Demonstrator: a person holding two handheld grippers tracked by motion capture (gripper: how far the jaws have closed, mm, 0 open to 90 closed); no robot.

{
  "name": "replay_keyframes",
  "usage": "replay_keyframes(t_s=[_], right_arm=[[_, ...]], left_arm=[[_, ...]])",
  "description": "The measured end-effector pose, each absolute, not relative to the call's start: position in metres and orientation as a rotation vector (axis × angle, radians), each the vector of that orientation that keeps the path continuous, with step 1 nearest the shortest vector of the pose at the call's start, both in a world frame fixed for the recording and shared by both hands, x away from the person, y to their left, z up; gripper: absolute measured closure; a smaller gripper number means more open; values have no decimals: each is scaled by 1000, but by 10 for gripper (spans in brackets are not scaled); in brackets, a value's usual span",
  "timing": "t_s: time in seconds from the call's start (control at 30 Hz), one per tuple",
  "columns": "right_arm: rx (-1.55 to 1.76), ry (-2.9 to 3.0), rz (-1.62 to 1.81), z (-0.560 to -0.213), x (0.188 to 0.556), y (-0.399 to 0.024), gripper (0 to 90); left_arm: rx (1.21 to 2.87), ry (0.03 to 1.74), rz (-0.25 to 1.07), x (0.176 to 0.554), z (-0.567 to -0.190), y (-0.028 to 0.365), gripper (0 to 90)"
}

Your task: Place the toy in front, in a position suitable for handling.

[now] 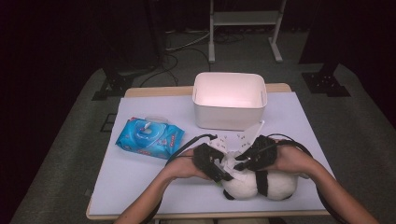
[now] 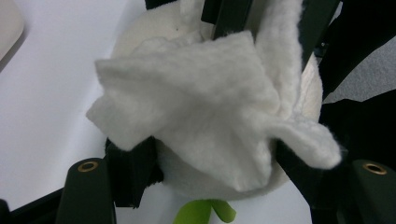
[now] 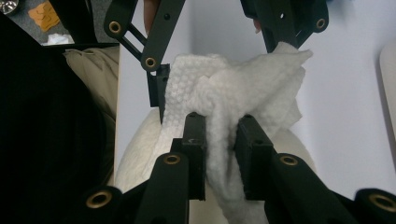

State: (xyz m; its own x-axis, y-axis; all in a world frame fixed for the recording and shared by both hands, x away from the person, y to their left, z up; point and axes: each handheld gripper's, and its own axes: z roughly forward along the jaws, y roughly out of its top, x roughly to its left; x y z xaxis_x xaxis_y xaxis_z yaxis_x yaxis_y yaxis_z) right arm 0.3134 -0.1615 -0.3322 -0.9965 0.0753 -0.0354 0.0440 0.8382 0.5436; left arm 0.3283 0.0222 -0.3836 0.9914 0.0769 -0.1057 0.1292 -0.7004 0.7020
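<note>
One table [image 1: 140, 186]. One white bin [image 1: 229, 100] at its far side. One blue wipes pack [image 1: 149, 137] at left. One plush panda [image 1: 261, 184] at the near edge, under both grippers. One white wipe [image 3: 233, 102] lying on the panda: right gripper [image 3: 219, 154] clamped on it; left gripper [image 2: 212, 154] jaws straddle it, grip unclear.

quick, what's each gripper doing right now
Left gripper: jaws either side of the wipe on the plush panda; a firm grip cannot be told.
Right gripper: shut on the wipe.
</note>
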Motion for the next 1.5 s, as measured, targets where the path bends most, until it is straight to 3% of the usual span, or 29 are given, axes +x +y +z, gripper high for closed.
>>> replay_keyframes(t_s=[0.4,0.83,1.27,1.37,1.5], right_arm=[[269,2957,850,-331,321,-207,749],[278,2939,868,-334,311,-215,749],[252,2948,909,-338,303,-215,750],[239,2962,907,-338,301,-214,749],[240,2970,908,-337,300,-213,749]], left_arm=[[2356,125,-79,327,-382,21,308],[2356,118,-99,328,-381,23,284],[2332,133,-113,335,-379,20,176],[2337,127,-137,335,-379,19,179],[2335,113,-153,333,-379,20,253]])
